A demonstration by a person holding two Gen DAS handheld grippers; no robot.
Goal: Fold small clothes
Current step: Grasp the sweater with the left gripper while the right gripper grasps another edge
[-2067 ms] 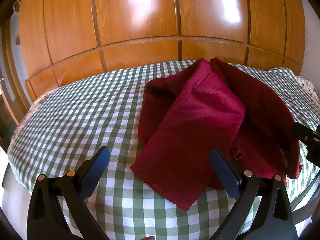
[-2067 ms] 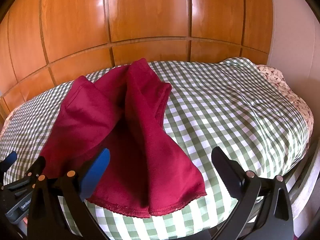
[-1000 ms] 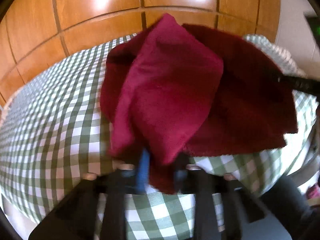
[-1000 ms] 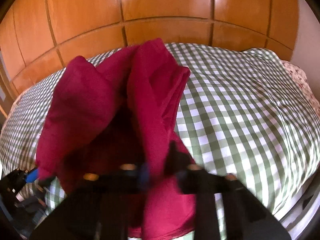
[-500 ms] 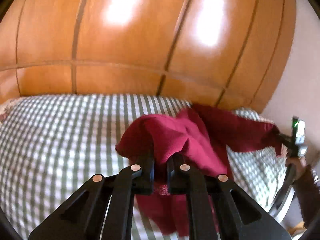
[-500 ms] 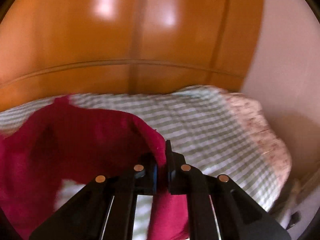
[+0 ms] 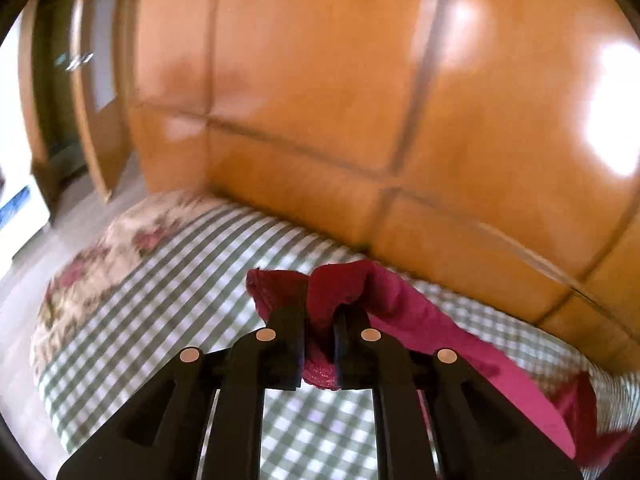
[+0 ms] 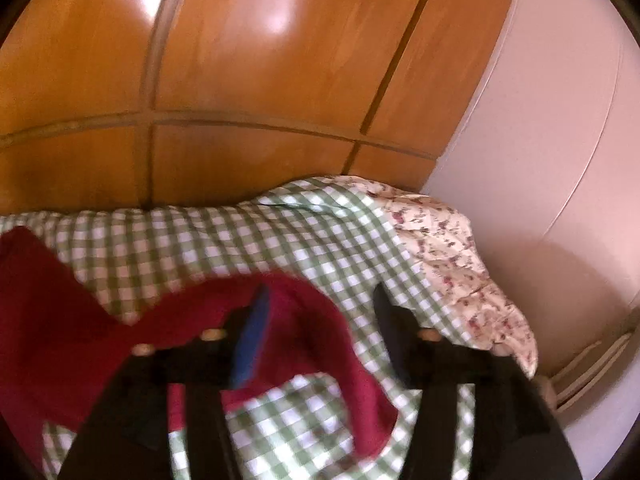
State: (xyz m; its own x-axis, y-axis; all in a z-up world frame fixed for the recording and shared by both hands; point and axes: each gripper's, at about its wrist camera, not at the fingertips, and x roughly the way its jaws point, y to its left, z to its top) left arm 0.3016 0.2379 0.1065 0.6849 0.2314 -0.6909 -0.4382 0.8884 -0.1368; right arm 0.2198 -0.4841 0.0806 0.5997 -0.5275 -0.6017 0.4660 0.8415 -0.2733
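Through the left wrist camera I see my left gripper (image 7: pixel 318 334) with its fingers (image 7: pixel 286 332) pinched on a bunched edge of the red garment (image 7: pixel 420 320), which trails off toward 4 o'clock over the green checked bed cover (image 7: pixel 160 300). Wooden panels (image 7: pixel 320 80) fill the view from 10 to 2 o'clock.

Through the right wrist camera, blurred, my right gripper (image 8: pixel 320 320) has its fingers (image 8: pixel 252 340) spread apart, nothing clamped between them. The red garment (image 8: pixel 60 320) lies on the bed cover (image 8: pixel 280 232) from 9 to 6 o'clock, passing under the fingers.
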